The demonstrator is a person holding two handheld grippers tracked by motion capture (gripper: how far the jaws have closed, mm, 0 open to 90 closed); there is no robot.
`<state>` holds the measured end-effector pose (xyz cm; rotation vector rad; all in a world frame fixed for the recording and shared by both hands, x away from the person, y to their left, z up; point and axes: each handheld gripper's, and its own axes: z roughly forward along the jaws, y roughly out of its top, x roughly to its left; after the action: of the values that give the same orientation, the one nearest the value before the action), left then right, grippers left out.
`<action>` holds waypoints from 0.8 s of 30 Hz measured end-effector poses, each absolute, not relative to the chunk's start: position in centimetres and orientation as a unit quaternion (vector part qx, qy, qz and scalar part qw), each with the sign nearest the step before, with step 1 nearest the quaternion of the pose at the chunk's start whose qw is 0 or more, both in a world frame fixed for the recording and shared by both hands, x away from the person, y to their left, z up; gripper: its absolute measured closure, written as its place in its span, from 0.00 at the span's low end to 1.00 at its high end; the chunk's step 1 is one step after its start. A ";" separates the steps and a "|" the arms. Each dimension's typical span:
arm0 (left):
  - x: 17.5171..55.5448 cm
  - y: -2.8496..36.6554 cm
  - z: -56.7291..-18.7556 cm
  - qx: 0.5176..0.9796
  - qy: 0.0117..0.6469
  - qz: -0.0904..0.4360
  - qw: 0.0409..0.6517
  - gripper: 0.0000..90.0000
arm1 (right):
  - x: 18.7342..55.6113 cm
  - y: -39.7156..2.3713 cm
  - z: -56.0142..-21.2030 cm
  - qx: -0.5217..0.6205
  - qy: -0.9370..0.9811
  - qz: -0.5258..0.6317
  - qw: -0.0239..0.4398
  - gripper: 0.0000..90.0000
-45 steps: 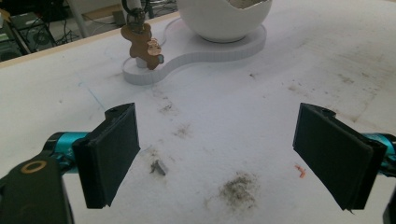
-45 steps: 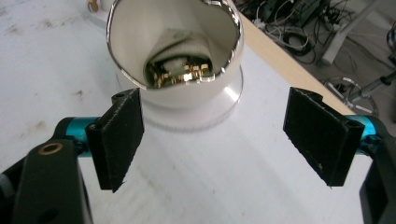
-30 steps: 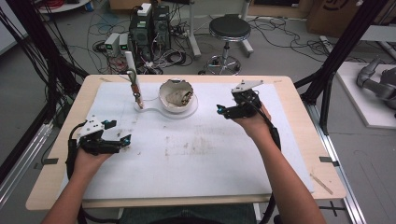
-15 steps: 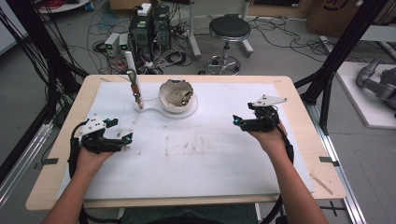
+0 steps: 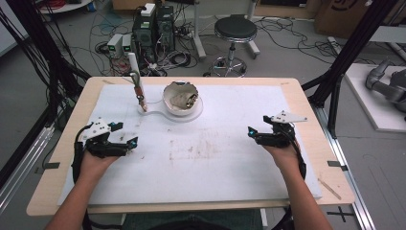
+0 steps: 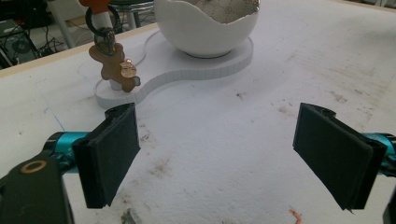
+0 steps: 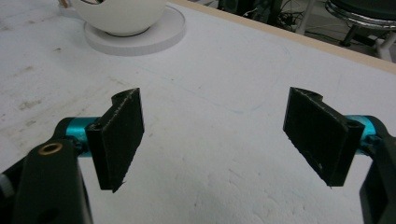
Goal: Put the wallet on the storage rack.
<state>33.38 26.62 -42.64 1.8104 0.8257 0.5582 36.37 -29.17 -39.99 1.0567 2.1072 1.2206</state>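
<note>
Gingerbread-man keychain (image 6: 115, 68) hangs upright, long axis vertical, head up, on post of white stand (image 5: 158, 111) at table's far left, beside bowl (image 5: 181, 97). Left gripper (image 5: 125, 142) and right gripper (image 5: 253, 132): jaws spread wide, empty. Right gripper has withdrawn from bowl toward right edge; left unchanged.

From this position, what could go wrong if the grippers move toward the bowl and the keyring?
1. The keyring hangs from a thin post on the white base. A jaw of the open left gripper may knock the post and tip it.
2. The bowl has a wavy, uneven rim; a pinch there may slip or tilt it.
3. The base looks light, so a push from the open right gripper may slide it across the table.
</note>
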 end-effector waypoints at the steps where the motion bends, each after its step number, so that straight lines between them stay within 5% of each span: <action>1: 33.3 26.6 -42.6 0.753 0.342 0.232 0.512 0.16 | 36.3 -29.4 -40.2 0.389 0.768 0.448 0.242 0.23; 24: 33.3 26.9 -42.6 0.751 0.344 0.232 0.514 0.16 | 36.5 -30.2 -41.4 0.415 0.762 0.434 0.244 0.23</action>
<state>33.26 26.86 -42.64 1.8050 0.8281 0.5587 36.46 -30.19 -41.41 1.1328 2.0802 1.1857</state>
